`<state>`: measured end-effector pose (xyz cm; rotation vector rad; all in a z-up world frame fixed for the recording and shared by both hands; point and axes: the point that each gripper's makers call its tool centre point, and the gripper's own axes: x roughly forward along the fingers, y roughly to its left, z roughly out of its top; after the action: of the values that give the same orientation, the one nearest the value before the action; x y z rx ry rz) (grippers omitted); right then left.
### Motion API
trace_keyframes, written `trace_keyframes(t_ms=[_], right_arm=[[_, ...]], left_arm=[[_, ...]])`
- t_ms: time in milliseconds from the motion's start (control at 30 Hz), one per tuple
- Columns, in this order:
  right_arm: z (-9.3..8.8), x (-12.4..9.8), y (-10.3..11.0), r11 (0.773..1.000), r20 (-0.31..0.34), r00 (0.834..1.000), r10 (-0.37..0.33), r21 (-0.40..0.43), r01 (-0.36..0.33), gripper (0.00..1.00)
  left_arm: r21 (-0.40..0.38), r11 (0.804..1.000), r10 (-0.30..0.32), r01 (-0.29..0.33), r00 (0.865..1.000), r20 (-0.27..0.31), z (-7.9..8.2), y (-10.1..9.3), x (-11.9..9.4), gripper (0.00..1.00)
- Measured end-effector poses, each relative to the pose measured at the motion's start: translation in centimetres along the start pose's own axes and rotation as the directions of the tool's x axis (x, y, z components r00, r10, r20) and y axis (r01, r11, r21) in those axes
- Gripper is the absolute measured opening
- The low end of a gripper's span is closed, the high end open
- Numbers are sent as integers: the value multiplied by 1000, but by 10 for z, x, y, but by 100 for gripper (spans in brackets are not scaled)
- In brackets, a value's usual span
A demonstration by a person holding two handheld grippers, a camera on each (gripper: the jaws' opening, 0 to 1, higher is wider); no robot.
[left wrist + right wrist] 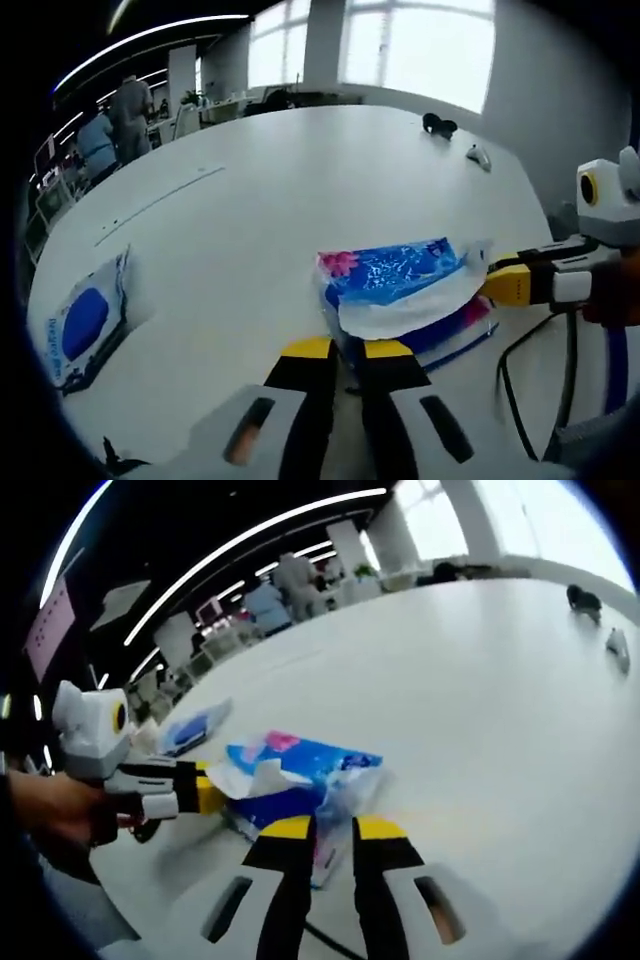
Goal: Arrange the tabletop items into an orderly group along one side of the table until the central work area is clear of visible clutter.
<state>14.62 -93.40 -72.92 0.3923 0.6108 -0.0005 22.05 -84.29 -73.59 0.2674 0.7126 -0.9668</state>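
A blue floral tissue pack point(400, 280) with white tissue spilling from its top lies on the white table point(270, 200). My left gripper point(347, 348) has its jaws nearly together on the pack's near edge. My right gripper point(498, 284) reaches in from the right and pinches the pack's clear wrapper end. In the right gripper view, the tissue pack point(300, 765) lies just ahead, my right gripper point(335, 827) is shut on its loose plastic, and my left gripper point(212, 792) meets the white tissue flap from the left.
A blue wipes packet point(85, 325) point(190, 730) lies near the table's edge. A black object point(438, 125) point(583, 598) and a small grey item point(480, 155) point(618, 645) sit at the far end. A black cable point(520, 370) loops close by. People stand in the background.
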Motion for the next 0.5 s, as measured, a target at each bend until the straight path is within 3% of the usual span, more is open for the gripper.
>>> trace_keyframes(t_ms=[300, 500], right_arm=[[2, -3, 4, 1000, 9, 1000, 2, 24, -3, 2], [8, 0, 7, 999, 20, 1000, 11, 48, -12, 0]], left_arm=[[-7, 1000, -8, 8, 1000, 4, 2, -2, -6, 5], [3, 1000, 2, -2, 999, 40, 12, 4, -15, 3]])
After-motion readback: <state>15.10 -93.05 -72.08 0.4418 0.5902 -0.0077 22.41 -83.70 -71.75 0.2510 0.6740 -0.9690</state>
